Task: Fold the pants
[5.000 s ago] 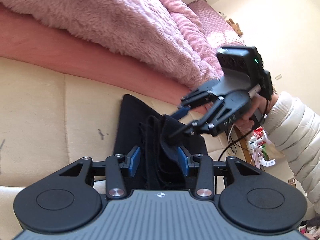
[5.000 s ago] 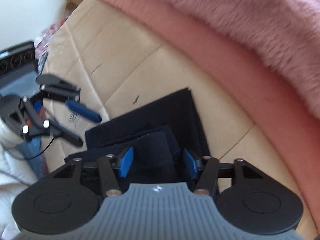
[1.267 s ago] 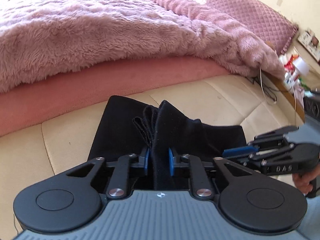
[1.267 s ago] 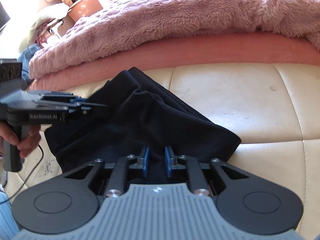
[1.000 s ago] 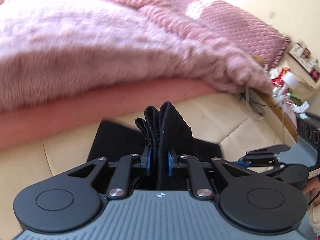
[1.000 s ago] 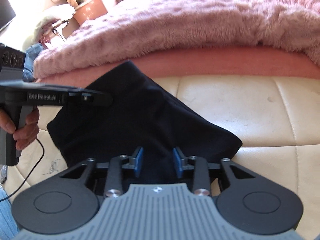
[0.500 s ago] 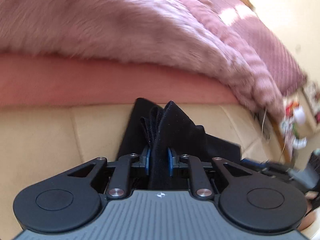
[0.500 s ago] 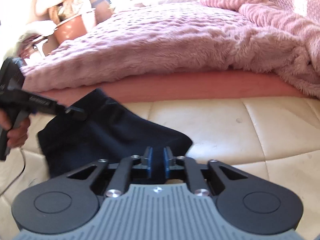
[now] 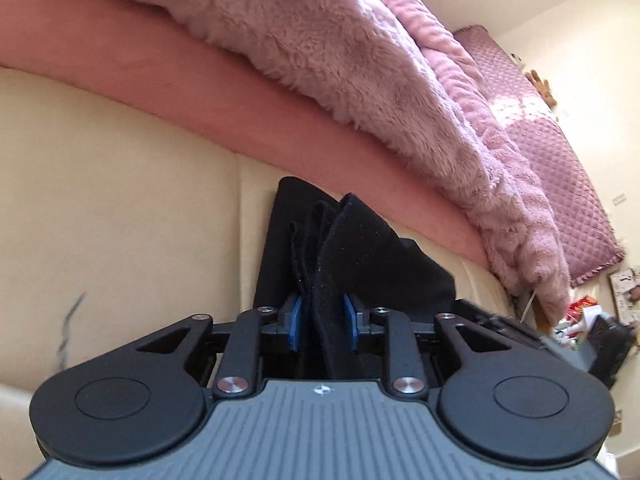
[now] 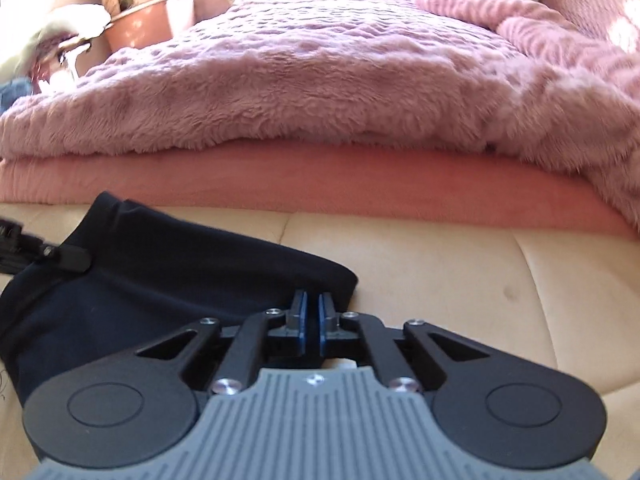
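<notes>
Left gripper: blue-padded jaws have just been widening; a bunched ridge of the black fabric pants stands between the pads, which look slack against it.
Right gripper: jaws have just drawn fully together; blue pads nearly meet with no cloth visible between them, tips at the pants' right corner.
Pants: folded dark bundle lying on the cream leather cushion, just in front of the salmon-pink mattress edge.
Bedding: fluffy pink fleece blanket draped over the mattress.
Far corner: quilted pink pillow by the wall.
</notes>
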Motion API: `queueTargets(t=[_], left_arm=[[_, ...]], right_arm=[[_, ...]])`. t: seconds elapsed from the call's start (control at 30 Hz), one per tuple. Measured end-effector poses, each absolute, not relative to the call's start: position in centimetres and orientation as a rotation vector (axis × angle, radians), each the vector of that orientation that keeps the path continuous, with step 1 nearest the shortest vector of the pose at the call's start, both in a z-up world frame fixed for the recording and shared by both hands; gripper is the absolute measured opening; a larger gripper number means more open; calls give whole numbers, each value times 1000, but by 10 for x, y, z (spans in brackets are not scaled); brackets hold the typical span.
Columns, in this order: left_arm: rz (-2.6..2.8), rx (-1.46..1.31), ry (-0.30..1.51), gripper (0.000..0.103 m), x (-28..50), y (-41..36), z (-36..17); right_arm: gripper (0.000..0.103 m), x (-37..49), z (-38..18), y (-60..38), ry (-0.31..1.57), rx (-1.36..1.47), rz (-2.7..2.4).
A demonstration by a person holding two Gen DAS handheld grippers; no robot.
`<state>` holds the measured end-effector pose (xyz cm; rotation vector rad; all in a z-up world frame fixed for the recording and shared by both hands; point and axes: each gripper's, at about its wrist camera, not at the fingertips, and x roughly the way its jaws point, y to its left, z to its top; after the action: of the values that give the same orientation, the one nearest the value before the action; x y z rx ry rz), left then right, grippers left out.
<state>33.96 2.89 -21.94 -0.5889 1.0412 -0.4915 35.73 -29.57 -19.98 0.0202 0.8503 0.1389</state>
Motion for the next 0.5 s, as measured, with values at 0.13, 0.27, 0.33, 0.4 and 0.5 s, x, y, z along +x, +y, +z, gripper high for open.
queueTargets(t=[0.13, 0.27, 0.33, 0.4, 0.5], left_arm=[[-415, -543, 980, 51, 319, 35, -192], [-416, -467, 872, 51, 282, 31, -163], [-411, -380, 842, 50, 263, 21, -157], [-412, -296, 845, 49, 251, 10, -159], [-366, -162, 900, 36, 246, -5, -173]], right_arm=[[7, 323, -173, -291, 806, 42, 148], [7, 274, -162, -274, 800, 56, 169], [9, 255, -164, -265, 818, 60, 176], [13, 240, -168, -258, 828, 51, 172], [13, 228, -178, -250, 860, 30, 173]])
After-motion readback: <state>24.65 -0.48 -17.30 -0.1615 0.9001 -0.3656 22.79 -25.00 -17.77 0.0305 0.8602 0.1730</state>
